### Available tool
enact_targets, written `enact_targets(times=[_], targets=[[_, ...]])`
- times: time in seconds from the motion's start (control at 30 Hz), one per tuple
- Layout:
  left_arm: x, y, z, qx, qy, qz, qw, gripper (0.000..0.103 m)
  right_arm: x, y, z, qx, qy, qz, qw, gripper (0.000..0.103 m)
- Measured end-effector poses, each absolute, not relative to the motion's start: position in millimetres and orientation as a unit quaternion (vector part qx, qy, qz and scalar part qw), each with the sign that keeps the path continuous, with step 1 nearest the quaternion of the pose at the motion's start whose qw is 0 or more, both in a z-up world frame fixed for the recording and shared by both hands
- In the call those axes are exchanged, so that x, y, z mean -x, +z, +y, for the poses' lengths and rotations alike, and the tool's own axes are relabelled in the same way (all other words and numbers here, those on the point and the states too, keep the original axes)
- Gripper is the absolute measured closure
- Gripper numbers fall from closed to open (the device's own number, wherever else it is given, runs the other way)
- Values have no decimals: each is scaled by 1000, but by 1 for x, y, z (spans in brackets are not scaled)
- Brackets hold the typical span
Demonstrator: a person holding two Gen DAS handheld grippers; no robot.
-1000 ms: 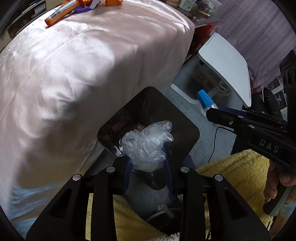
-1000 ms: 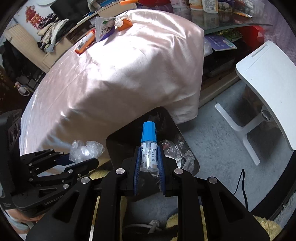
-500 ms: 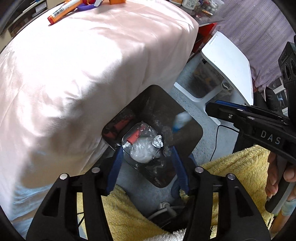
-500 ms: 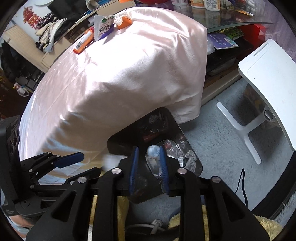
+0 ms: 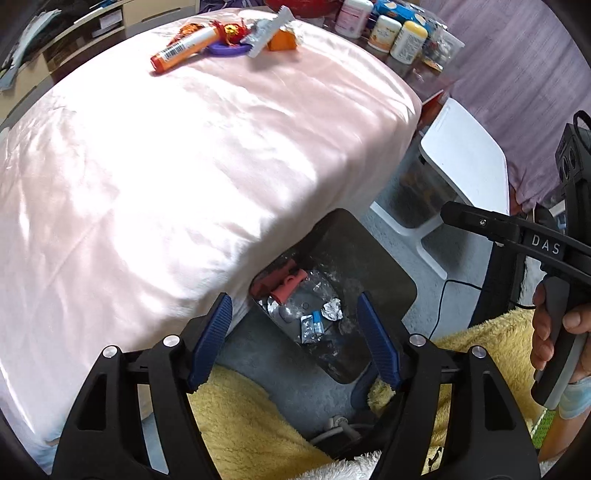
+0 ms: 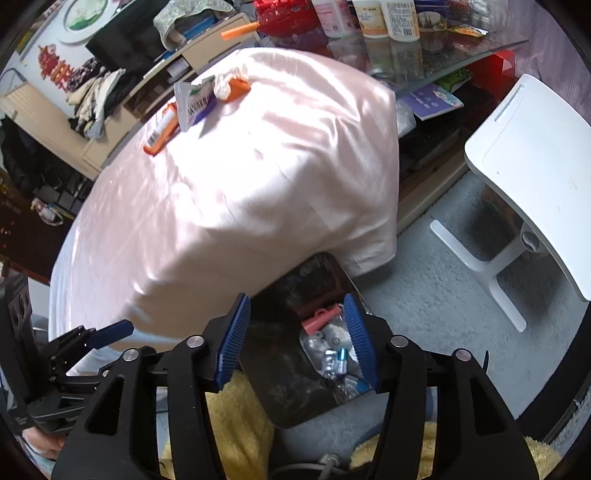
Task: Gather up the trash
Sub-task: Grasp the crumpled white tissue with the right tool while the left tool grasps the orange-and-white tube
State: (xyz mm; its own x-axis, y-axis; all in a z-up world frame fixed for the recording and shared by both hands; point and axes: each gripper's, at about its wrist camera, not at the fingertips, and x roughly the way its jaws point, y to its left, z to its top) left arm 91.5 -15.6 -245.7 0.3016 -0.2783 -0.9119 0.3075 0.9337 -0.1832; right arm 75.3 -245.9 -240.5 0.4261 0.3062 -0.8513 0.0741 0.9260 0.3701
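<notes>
A black trash bin stands on the floor beside a table under a pink cloth. It holds clear plastic, foil scraps, a pink piece and a small blue-capped bottle. My left gripper is open and empty above the bin. My right gripper is open and empty above it too. At the table's far end lie an orange tube, a wrapper and an orange piece.
A white stool stands right of the bin on grey carpet. A yellow fluffy cloth lies below the grippers. Bottles stand on a glass table behind. The right gripper's black body reaches in from the right.
Both grippers opened. The plastic wad dropped from the left one and the blue-capped bottle from the right one into the bin. Both grippers then lifted back.
</notes>
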Motion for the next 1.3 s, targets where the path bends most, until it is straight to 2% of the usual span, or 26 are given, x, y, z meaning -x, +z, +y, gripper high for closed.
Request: enact_targets(times=[0.13, 0.47, 0.53, 0.67, 0.73, 1.0, 1.3], targets=[[-106, -233, 4, -3, -164, 551, 818, 34, -94, -226, -239, -177, 77, 516, 834, 44], [-161, -213, 40, -5, -126, 529, 839, 33, -165, -196, -209, -140, 103, 484, 858, 44], [-175, -208, 43, -5, -125, 522, 844, 33, -180, -194, -207, -136, 103, 479, 861, 45], [-207, -200, 49, -4, -119, 504, 856, 33, -212, -198, -202, -136, 105, 477, 862, 64], [-225, -198, 50, -5, -112, 495, 862, 33, -226, -203, -199, -135, 107, 480, 860, 67], [-299, -207, 53, -24, -95, 481, 871, 34, -272, -217, -191, -134, 114, 488, 855, 68], [-345, -227, 39, -45, -110, 490, 864, 34, -305, -228, -183, -141, 129, 492, 849, 68]])
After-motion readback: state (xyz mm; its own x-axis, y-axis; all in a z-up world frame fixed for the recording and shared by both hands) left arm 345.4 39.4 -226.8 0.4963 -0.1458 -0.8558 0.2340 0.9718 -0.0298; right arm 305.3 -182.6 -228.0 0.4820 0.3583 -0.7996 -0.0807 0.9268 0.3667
